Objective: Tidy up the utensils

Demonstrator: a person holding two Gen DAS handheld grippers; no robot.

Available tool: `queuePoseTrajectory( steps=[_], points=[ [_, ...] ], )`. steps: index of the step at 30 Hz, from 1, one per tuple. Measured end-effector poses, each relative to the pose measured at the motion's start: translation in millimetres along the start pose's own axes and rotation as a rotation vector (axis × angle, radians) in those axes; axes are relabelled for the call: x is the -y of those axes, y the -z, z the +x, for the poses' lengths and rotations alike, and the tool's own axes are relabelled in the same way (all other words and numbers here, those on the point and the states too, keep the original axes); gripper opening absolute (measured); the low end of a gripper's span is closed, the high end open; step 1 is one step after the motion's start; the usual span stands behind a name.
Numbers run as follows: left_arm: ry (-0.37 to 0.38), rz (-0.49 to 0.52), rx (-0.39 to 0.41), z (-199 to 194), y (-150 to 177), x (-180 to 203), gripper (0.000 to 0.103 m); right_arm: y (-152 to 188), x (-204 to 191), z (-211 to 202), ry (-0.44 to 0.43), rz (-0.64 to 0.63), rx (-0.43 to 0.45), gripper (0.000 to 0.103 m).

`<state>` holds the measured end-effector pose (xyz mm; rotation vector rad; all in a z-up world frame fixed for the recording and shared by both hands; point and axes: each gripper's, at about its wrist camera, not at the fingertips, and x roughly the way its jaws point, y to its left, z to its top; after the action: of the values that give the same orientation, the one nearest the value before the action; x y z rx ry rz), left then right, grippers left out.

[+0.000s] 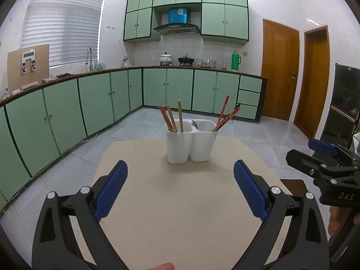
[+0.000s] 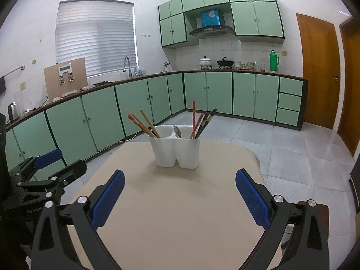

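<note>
Green-cabinet kitchen behind, the beige bench [image 1: 180, 202] carries the white two-compartment holder [image 1: 191, 144] of chopsticks [image 1: 172, 119] at twelve o'clock; both grippers, left [image 1: 180, 191] and right [image 2: 180, 195], hover empty with fingers spread, so approach one chopstick top slowly.

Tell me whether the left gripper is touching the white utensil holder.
Apart. In the left wrist view, bare table shows between the open left gripper and the white utensil holder.
</note>
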<state>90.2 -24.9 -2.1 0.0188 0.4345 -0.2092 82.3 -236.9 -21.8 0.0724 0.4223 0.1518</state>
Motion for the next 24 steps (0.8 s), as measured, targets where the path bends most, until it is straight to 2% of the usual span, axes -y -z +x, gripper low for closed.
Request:
queuePoseTrajectory(
  steps=[24],
  points=[
    [-0.004, -0.007, 0.042, -9.1, -8.4, -2.2, 0.092, -4.3, -1.8, -2.8, -0.001, -0.007, 0.028, 0.097]
  ],
)
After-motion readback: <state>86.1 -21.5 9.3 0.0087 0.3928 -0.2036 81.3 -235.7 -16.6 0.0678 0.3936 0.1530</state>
